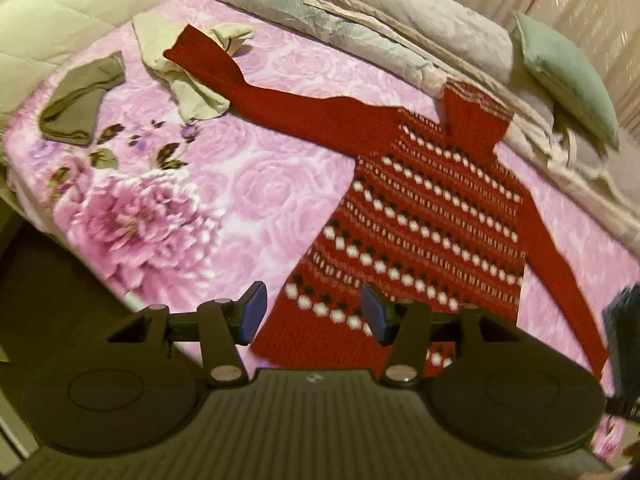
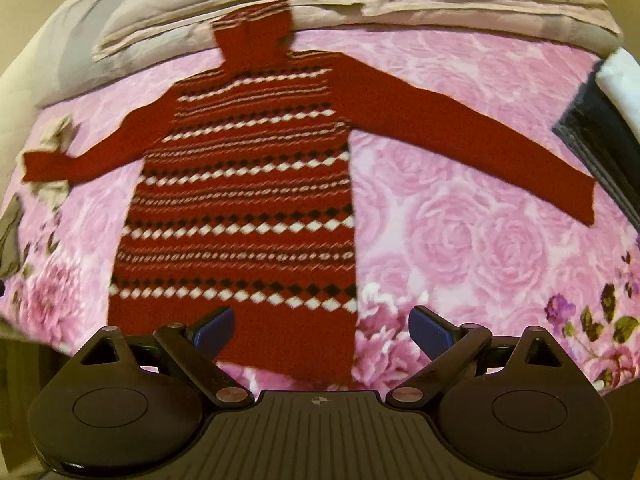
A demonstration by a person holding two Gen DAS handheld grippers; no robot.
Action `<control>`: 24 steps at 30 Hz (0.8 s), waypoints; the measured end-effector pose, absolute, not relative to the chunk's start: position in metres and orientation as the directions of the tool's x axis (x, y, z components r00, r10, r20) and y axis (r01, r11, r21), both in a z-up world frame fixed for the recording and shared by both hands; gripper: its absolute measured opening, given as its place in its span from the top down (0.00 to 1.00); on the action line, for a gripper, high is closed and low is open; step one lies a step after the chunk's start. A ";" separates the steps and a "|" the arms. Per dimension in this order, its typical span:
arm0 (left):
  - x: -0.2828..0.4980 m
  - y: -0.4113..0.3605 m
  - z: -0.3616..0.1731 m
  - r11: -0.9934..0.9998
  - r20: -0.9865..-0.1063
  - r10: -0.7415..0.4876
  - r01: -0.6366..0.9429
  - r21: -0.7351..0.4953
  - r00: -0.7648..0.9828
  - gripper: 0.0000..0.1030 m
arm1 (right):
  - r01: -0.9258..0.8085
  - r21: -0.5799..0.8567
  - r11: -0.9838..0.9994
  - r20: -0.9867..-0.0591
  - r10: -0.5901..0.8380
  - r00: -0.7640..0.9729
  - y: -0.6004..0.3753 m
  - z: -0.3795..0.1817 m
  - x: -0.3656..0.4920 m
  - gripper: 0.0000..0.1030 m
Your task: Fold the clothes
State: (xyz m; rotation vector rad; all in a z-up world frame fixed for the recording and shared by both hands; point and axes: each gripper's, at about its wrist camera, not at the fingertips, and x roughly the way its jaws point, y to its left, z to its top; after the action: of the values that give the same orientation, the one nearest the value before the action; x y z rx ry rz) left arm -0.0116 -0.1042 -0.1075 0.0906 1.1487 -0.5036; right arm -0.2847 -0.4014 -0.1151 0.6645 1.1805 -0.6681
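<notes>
A red knitted sweater [image 1: 424,216] with white and black diamond bands lies flat on the pink floral bedspread [image 1: 192,208], both sleeves spread out and collar toward the pillows. It also shows in the right wrist view [image 2: 244,200]. My left gripper [image 1: 314,314] is open and empty, held above the sweater's bottom hem near its left corner. My right gripper [image 2: 322,330] is open and empty, held above the hem near its right corner. A blurred dark part of the right gripper [image 1: 624,332] shows at the right edge of the left wrist view.
A folded olive garment [image 1: 78,100] and a crumpled cream garment [image 1: 188,80] lie at the bed's far left, the left sleeve end over the cream one. Pillows and folded bedding [image 1: 400,20] line the head of the bed. A dark folded stack [image 2: 604,120] sits at the right.
</notes>
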 end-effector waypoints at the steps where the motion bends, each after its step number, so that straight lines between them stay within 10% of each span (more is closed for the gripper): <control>1: 0.003 -0.106 -0.114 0.886 -0.889 -0.343 0.417 -0.200 0.302 0.56 | 0.777 0.101 0.621 -0.967 -0.124 0.225 -0.405 -0.118 -0.281 0.07; 24: 0.378 -0.051 -0.262 0.893 -0.776 -0.354 -0.057 -0.446 0.522 0.60 | 0.819 -0.145 0.556 -0.984 -0.171 -0.058 -0.447 -0.218 -0.140 0.07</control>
State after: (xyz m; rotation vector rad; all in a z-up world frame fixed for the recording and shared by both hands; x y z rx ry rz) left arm 0.3775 -0.0514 -0.2623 -0.4511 1.0144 -0.1849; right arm -0.1400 -0.4468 -0.2185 0.6036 1.4034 -0.8929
